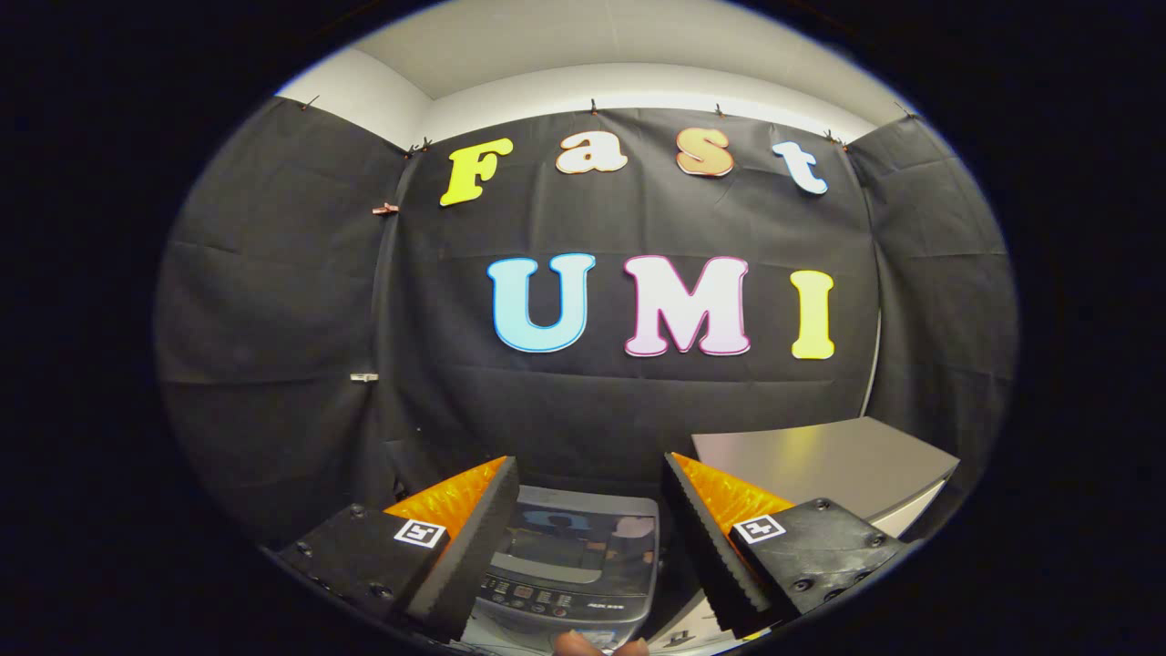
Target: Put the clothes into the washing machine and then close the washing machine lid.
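Black cloth walls (273, 301) clipped up, white wall (638, 87) above, grey tabletop (820, 465) at right

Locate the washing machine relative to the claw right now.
In the gripper view, the washing machine sits low, just ahead of the open claw, framed between its fingers, lid down, left of the grey table.

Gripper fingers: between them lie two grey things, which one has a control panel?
The washing machine, seen between the open gripper fingers, has the button panel; the grey table beyond the right finger is bare.
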